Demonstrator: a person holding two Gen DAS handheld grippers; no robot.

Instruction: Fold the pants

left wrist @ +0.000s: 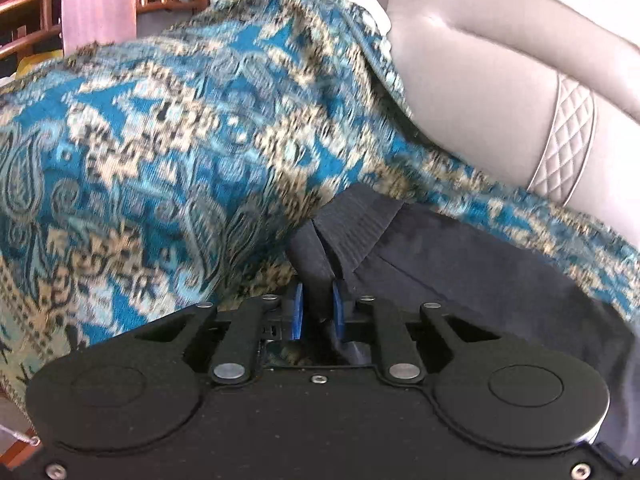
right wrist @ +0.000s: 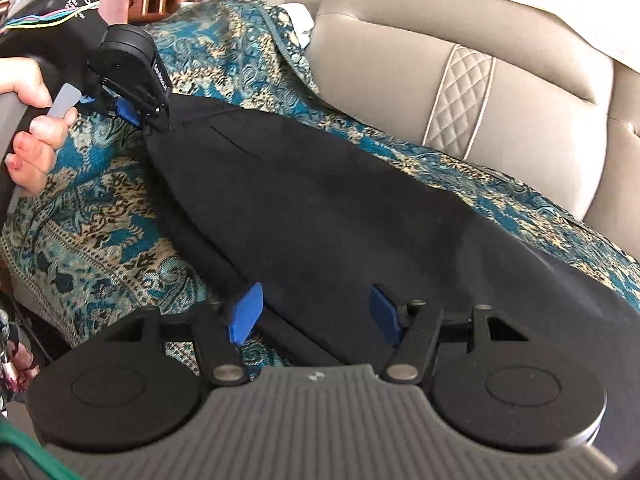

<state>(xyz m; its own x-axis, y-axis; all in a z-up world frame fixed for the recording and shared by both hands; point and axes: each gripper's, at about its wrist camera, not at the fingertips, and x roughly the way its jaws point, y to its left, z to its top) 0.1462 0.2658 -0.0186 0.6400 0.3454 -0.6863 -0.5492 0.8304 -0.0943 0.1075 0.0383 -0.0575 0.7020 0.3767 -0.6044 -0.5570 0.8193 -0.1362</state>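
Black pants on a patterned throw, one corner pinched, the other not yet taken.

The right gripper (right wrist: pixel 314 312), nearest, hangs with its jaws wide apart over the pants (right wrist: pixel 340 208), gripping nothing; it should settle on the near edge before closing. Farther off, the left gripper (left wrist: pixel 316 280) has its jaws clamped on the pants' corner, over the throw (right wrist: pixel 120 208) covering the sofa (right wrist: pixel 520 80).

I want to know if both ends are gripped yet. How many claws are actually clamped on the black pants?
1. The left claw pinches the far corner of the black pants. The right claw stands open over the near edge, its pads not pressing the cloth.
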